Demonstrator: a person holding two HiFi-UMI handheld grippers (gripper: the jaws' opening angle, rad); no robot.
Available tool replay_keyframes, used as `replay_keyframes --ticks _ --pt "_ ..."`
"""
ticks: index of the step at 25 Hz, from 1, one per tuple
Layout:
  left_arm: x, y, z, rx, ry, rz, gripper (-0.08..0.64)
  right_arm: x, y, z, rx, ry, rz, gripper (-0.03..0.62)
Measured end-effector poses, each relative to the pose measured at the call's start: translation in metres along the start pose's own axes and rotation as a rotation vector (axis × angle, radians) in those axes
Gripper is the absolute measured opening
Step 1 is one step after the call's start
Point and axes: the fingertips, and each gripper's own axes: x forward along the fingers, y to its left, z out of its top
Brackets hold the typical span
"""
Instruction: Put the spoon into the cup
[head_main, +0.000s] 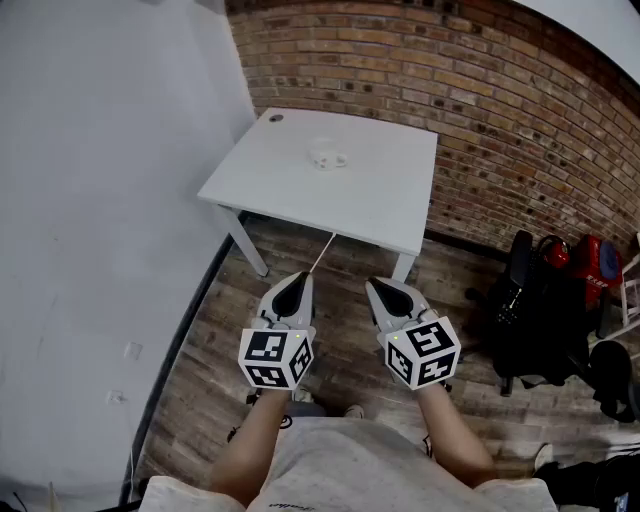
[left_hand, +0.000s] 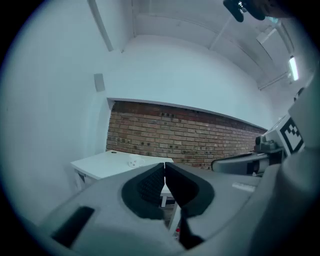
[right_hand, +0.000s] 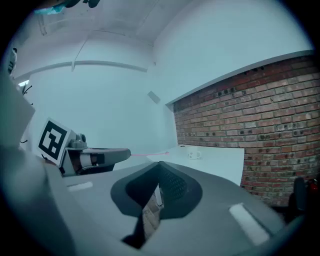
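One spoon (head_main: 322, 254), one cup (head_main: 327, 157), one left gripper (head_main: 297, 284), one right gripper (head_main: 379, 289)

A sparse office or studio room: exposed brick wall (head_main: 480, 90), plain white wall (head_main: 110, 150), wood-plank floor (head_main: 200, 370), one white tabletop (head_main: 380, 195), black chair (head_main: 530, 310).

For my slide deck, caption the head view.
Left gripper clamping a spoon, right gripper shut, white table with cup ahead.

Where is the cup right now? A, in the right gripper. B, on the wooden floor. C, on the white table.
C: the cup stands on the white table, ahead of the left gripper, which is shut on the spoon.
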Motion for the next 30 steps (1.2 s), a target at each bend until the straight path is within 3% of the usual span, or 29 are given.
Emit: replay_keyframes --ticks 6,13,22,30 --pt "0.004 -0.001 -0.006 0.001 0.005 -0.002 0.006 0.004 -0.007 -0.010 0.031 0.001 -0.007 0.011" --pt "0.026 0.027 -0.004 -0.010 0.015 -0.001 0.006 0.037 -0.013 -0.007 0.039 0.015 -0.010 0.011" --pt "0.083 0.091 0.006 -0.028 0.030 -0.041 0.006 0.118 -0.028 0.009 0.039 0.036 -0.043 0.011" --pt "0.146 0.158 0.015 -0.036 0.058 -0.121 0.006 0.205 -0.043 0.028 0.047 0.044 -0.113 0.011"
